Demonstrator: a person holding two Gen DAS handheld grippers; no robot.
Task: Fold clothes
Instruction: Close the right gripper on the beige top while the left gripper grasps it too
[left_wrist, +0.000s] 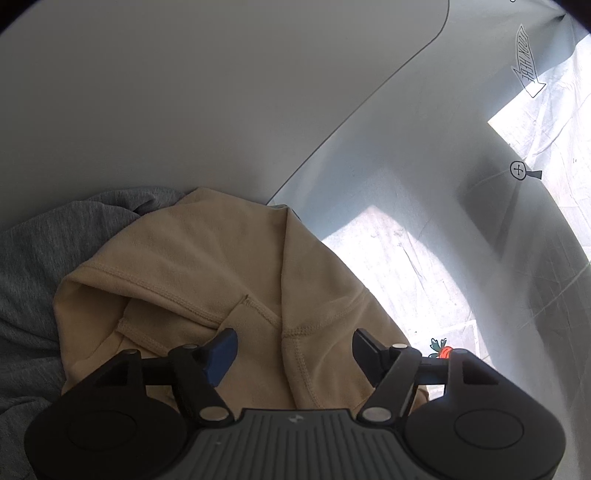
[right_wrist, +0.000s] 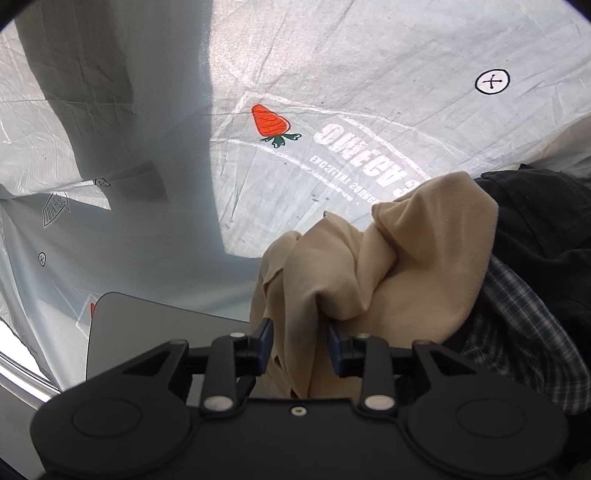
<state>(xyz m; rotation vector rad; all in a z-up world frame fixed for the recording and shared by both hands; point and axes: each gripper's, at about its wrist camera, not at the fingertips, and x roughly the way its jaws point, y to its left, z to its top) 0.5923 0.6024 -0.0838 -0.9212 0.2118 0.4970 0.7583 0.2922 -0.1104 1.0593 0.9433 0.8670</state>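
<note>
Beige fleece garment (left_wrist: 207, 266) lies bunched just ahead of my L gripper (left_wrist: 291, 350), jaws wide, nothing held. R gripper (right_wrist: 300, 341) straddles a hanging fold, probably not pinching yet.

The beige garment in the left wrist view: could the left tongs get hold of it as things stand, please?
Probably yes: the left tongs stand open right over the beige garment, and nothing lies between them and the cloth.
</note>
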